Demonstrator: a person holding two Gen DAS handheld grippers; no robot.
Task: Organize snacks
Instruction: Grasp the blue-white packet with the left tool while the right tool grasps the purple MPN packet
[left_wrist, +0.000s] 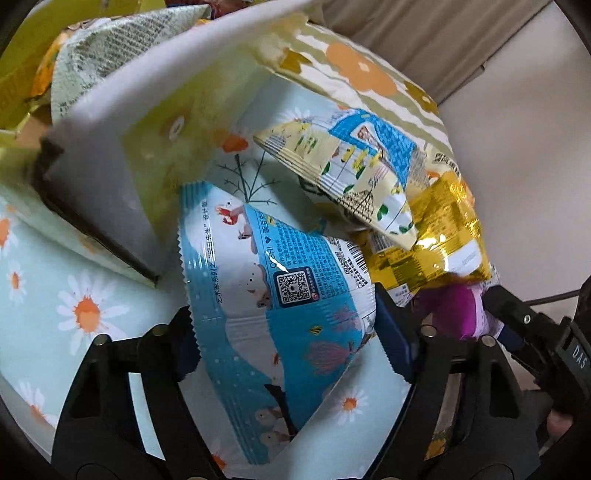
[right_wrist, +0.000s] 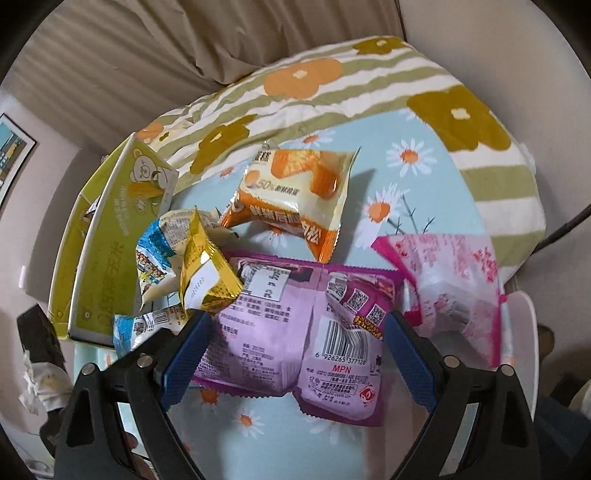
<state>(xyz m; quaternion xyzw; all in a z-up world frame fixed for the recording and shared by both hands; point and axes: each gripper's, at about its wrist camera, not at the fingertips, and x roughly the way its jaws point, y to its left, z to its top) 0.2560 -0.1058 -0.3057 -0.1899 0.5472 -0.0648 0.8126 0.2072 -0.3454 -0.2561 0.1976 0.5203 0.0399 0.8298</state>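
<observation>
Daisy-print cloth (left_wrist: 85, 306) covers the surface, with a striped flower-print pillow (left_wrist: 354, 74) at the far side against beige curtains. Left wrist view: left hand-held gripper (left_wrist: 291, 336) straddles a blue-and-white snack pack (left_wrist: 280, 295); the pack fills the gap between the blue pads and looks pinched, so it reads as grasped. Beyond it a pale yellow-and-blue pack (left_wrist: 354, 173) lies on top of a gold foil pack (left_wrist: 439, 229), and a white box flap (left_wrist: 122, 122) stands left. Right wrist view: right hand-held gripper (right_wrist: 299, 354) is spread wide around a purple snack pack (right_wrist: 295, 332) lying barcode-up on the cloth; pads sit beside its edges, can't confirm they press, so it reads as released. Orange-and-cream pack (right_wrist: 295, 192) lies beyond it, pink pack (right_wrist: 454, 280) to the right, green box (right_wrist: 110, 251) to the left.
</observation>
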